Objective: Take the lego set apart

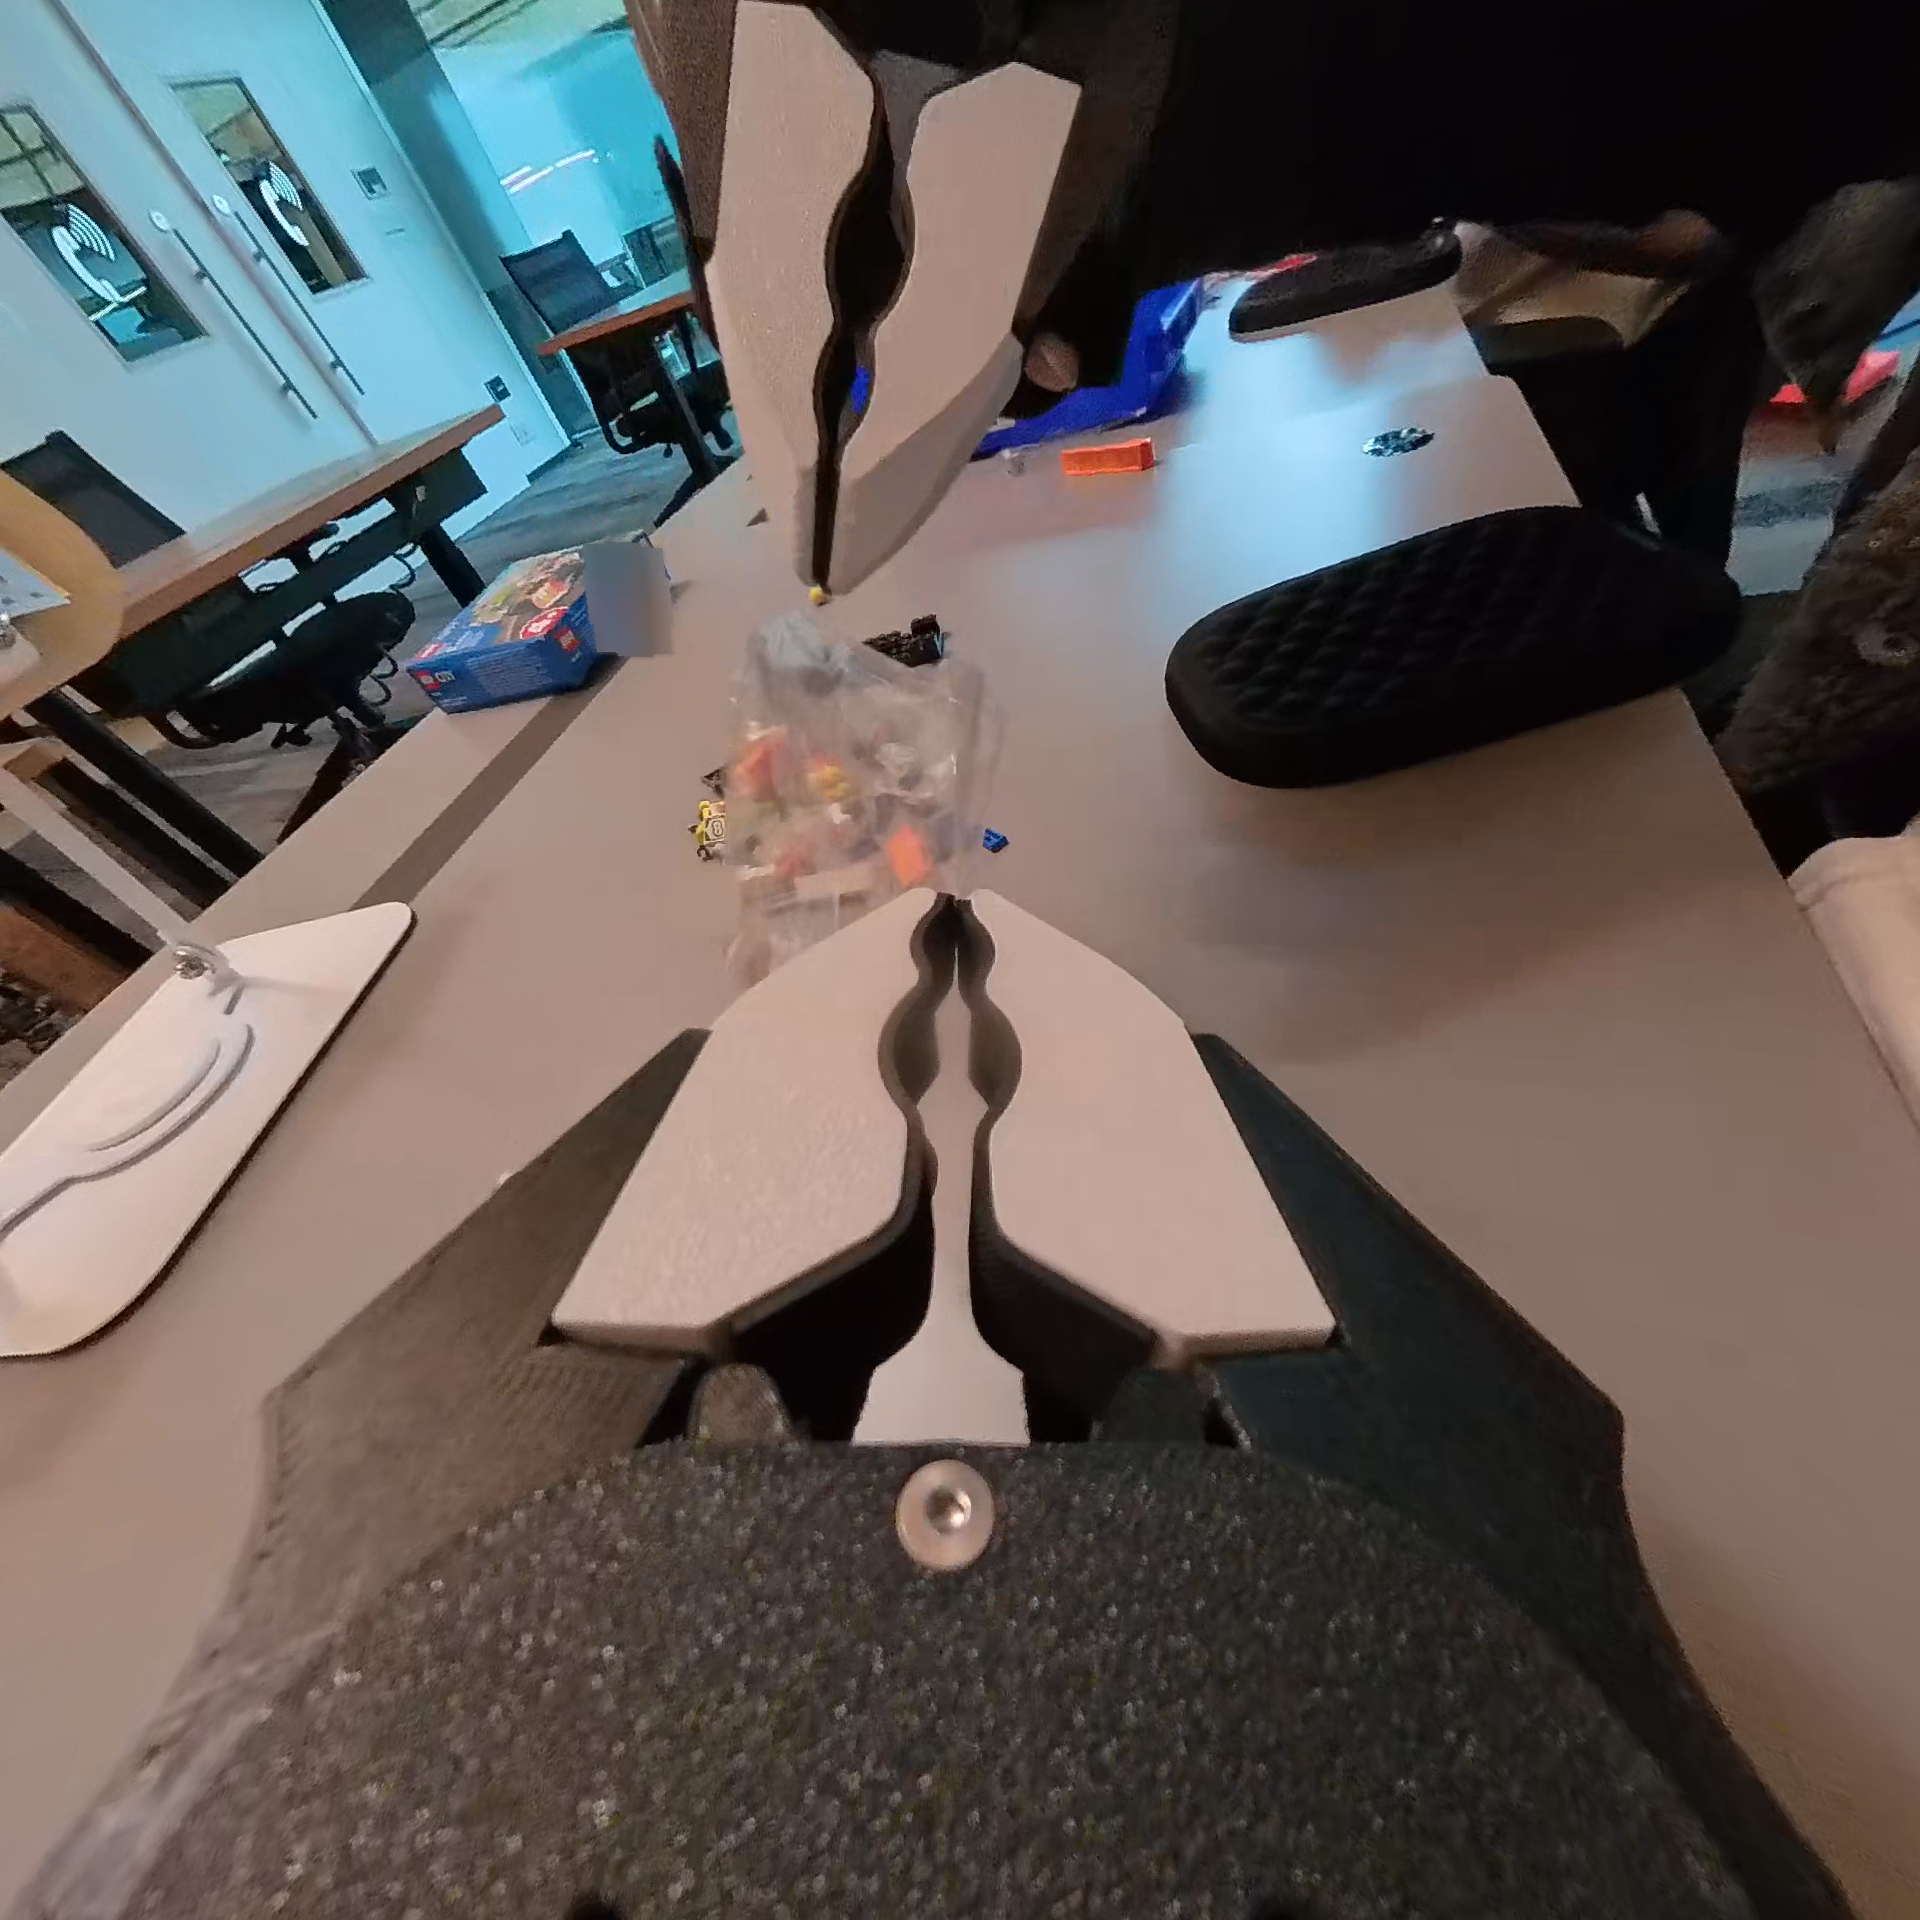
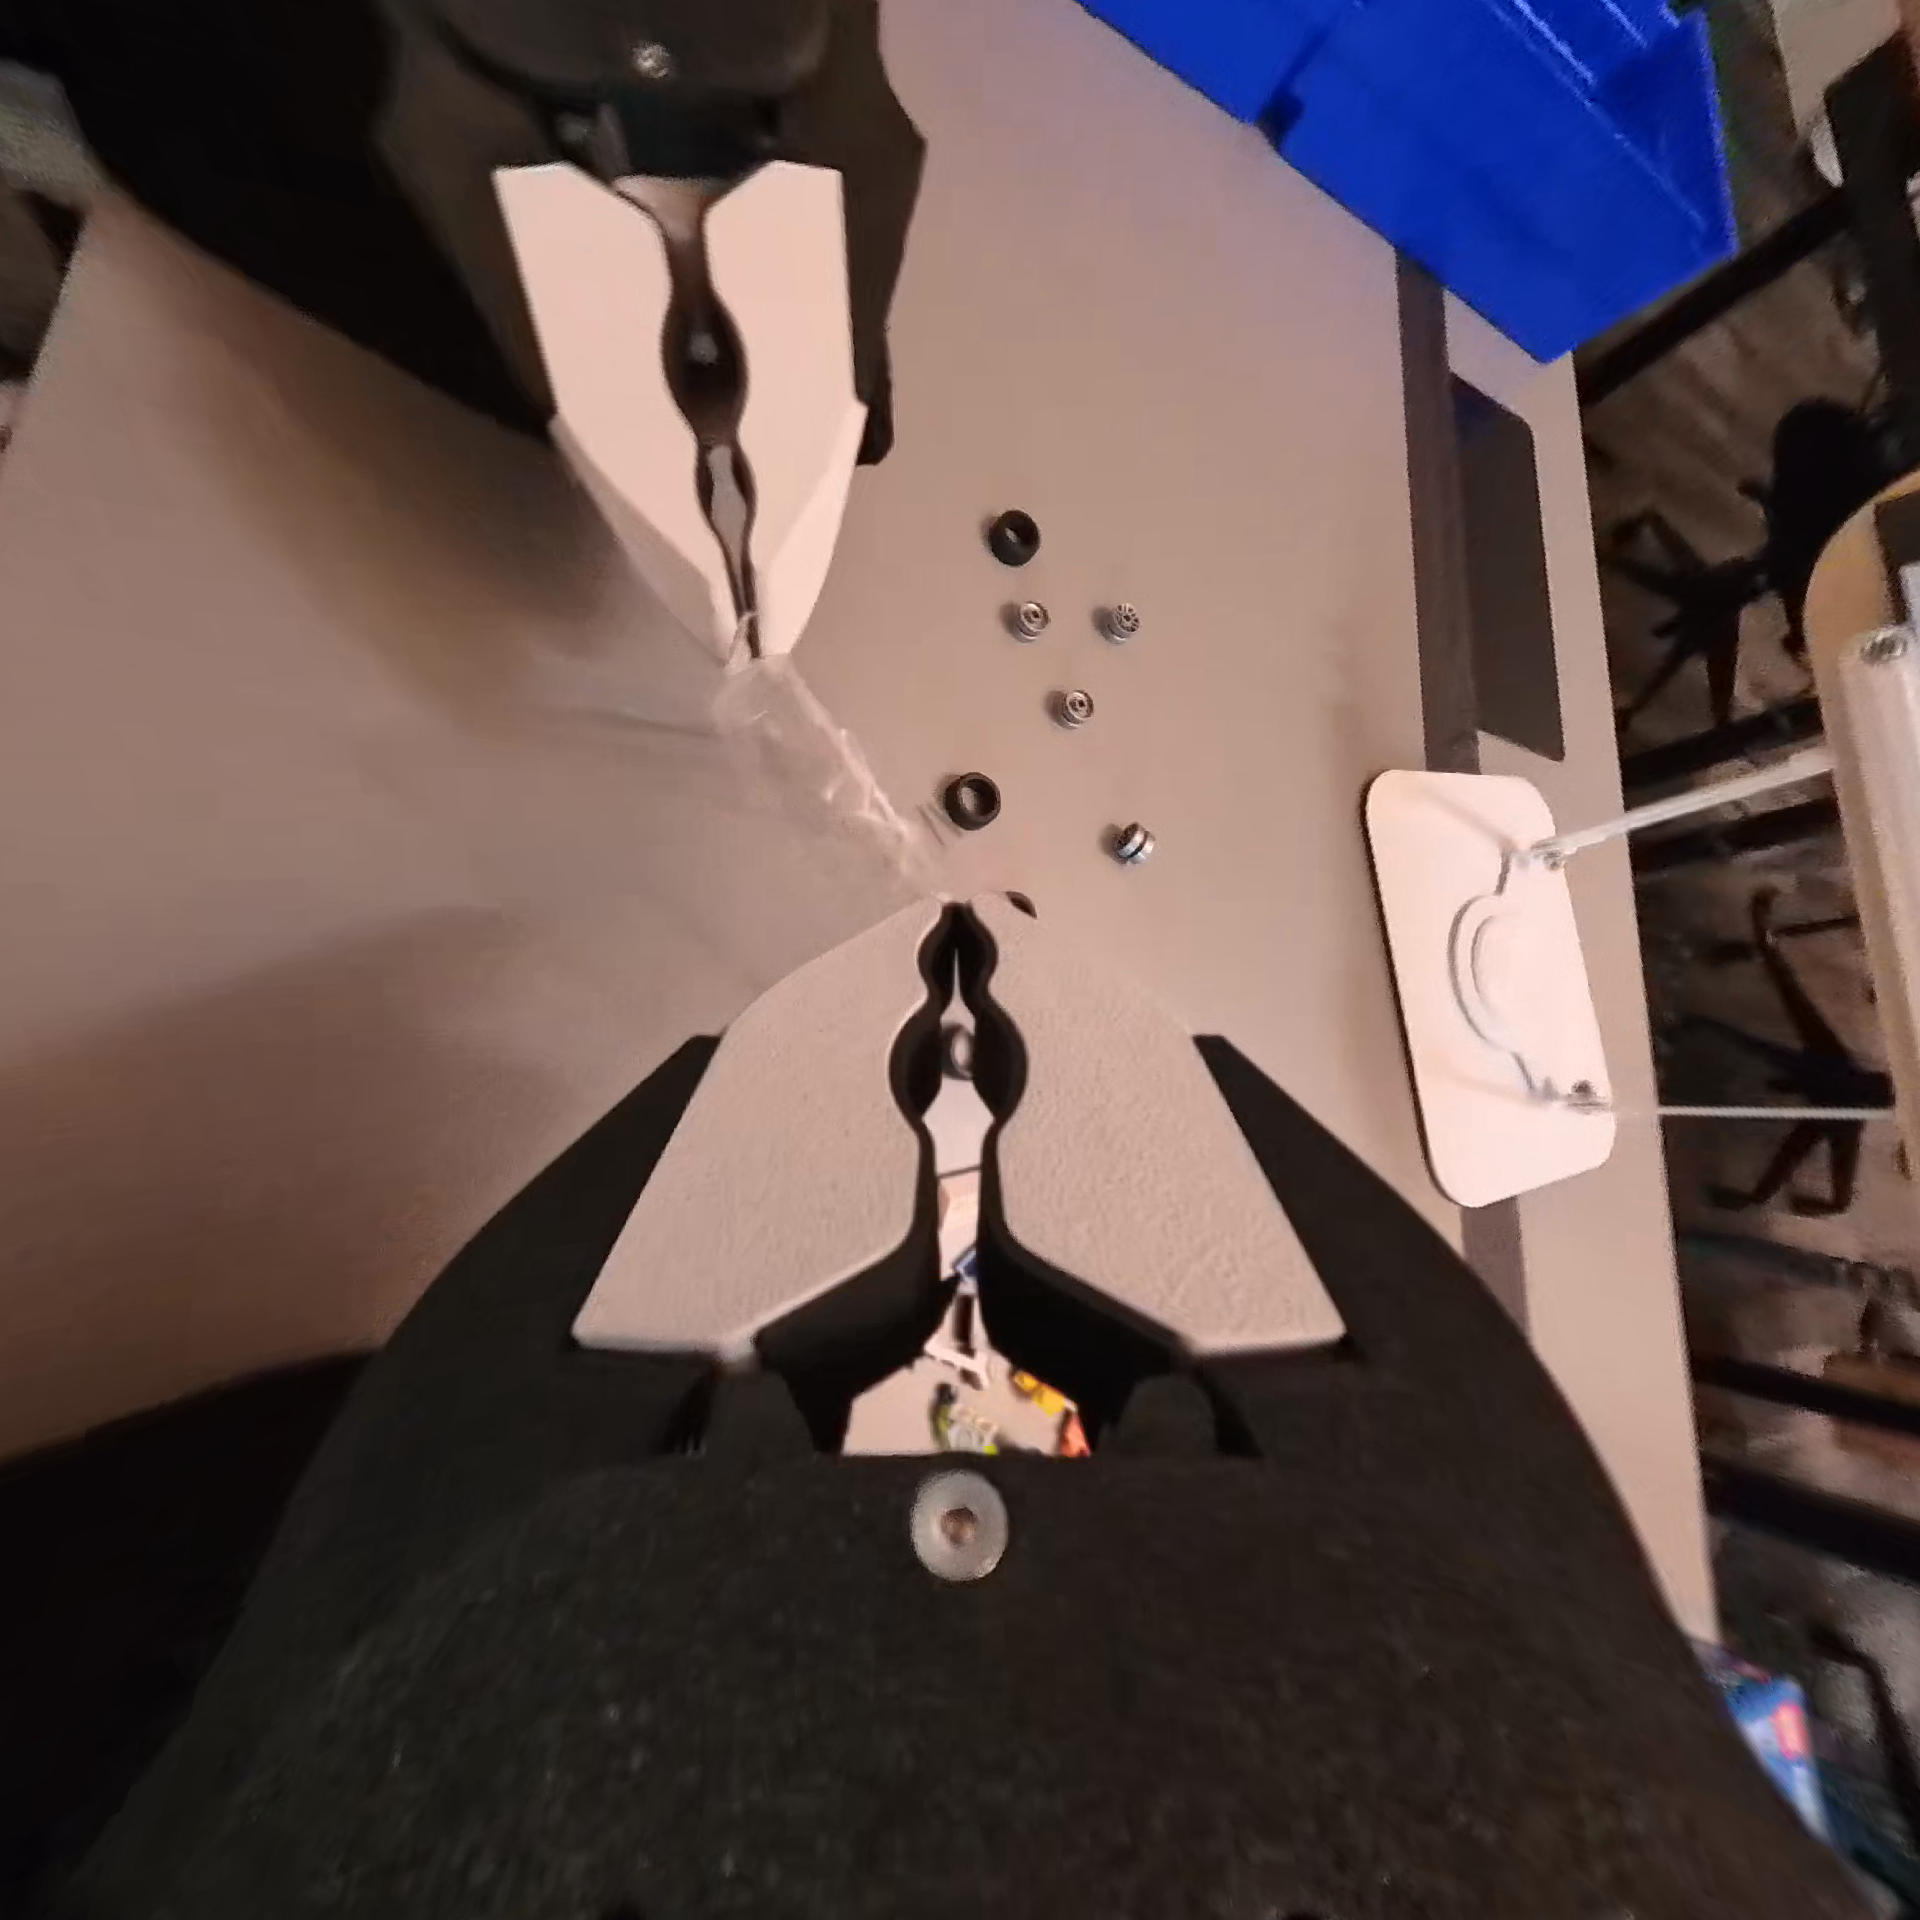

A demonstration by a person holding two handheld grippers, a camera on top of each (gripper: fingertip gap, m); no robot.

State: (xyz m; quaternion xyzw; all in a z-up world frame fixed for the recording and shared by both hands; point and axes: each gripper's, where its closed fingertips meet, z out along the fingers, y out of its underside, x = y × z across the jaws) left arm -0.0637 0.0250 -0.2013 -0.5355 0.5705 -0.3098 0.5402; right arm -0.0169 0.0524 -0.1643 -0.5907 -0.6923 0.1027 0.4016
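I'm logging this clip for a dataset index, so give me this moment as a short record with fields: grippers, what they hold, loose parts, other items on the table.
left gripper: shut on one edge of the clear plastic bag
right gripper: shut on the opposite edge of the same bag
bag: stretched between both grippers, small coloured lego pieces inside
loose parts: black tyres and grey wheel hubs lying apart on the table
other items: blue lego box, orange brick, blue bin, white camera stand base

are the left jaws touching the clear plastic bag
Touching. The right wrist view shows the left gripper pinching the clear plastic bag between its closed jaws.
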